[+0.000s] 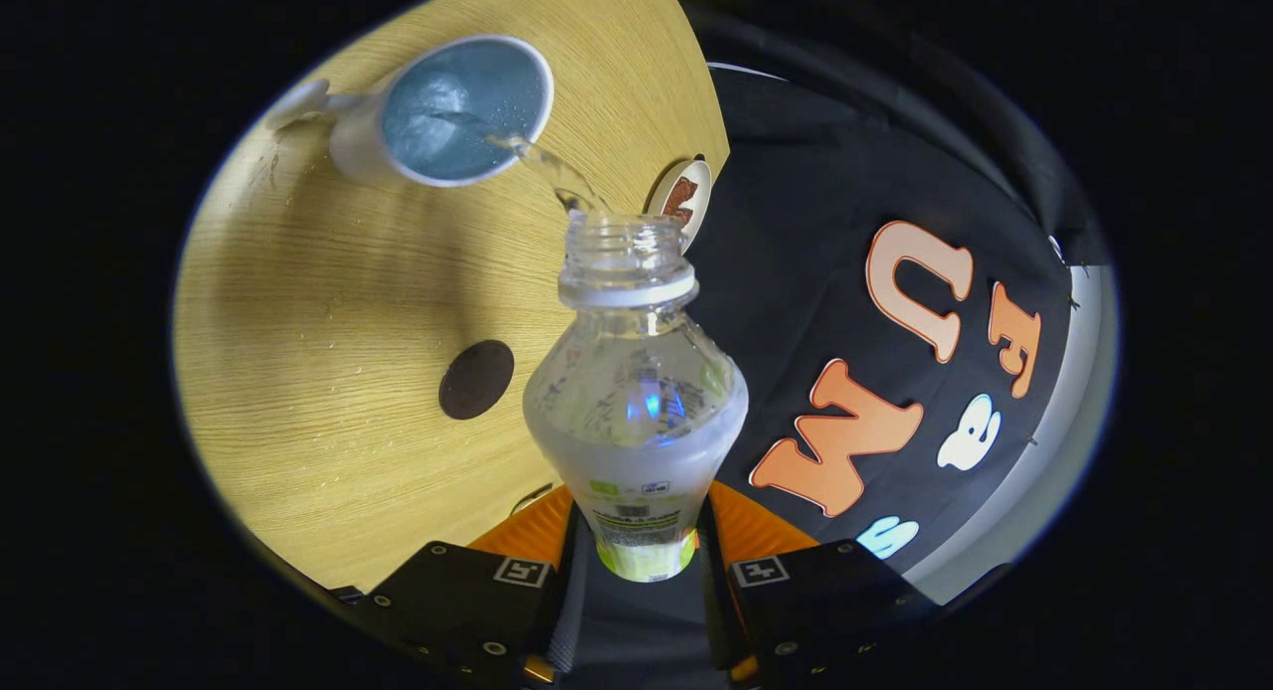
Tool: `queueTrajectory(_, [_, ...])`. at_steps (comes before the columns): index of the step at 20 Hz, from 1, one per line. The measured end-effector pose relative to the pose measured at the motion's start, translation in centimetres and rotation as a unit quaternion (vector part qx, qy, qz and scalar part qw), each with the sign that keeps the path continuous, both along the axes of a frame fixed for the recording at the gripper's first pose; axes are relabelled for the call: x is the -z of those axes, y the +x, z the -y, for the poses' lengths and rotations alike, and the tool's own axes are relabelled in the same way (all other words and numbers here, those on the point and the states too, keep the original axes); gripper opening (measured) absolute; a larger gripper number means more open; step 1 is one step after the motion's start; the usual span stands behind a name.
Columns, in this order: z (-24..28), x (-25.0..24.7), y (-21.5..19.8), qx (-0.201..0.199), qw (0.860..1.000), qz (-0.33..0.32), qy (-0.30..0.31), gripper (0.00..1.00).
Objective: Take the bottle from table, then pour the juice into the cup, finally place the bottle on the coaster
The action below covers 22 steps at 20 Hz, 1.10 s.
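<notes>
between the fingers, gripper [644,561] clamps the tipped bottle [636,412] so juice arcs into the cup [443,108]; coaster [476,379] waits nearby

**Bright worktop, dark surround, heavy fisheye bend**

Light falls from above onto my worktop [298,302], leaving the wood warm and bright in the middle and dimmer toward its curved edge. A soft shadow of the bottle [636,392] spreads across the wood beside it. A small blue glint sits on the clear plastic, and its neck and body are sharp. The cup [448,113] is slightly soft, its rim stretched by the lens. My jaws, clamped on the bottle's base, sit in deep shade.
</notes>
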<state>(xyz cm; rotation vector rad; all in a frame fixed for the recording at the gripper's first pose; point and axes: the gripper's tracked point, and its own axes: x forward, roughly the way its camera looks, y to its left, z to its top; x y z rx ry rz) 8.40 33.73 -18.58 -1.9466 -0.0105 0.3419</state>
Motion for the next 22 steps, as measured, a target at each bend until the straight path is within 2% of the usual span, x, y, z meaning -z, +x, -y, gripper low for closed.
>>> queueTrajectory(22, [-2.5, -1.0, 0.2, -0.053, 0.995, 0.014, -0.085, 0.51])
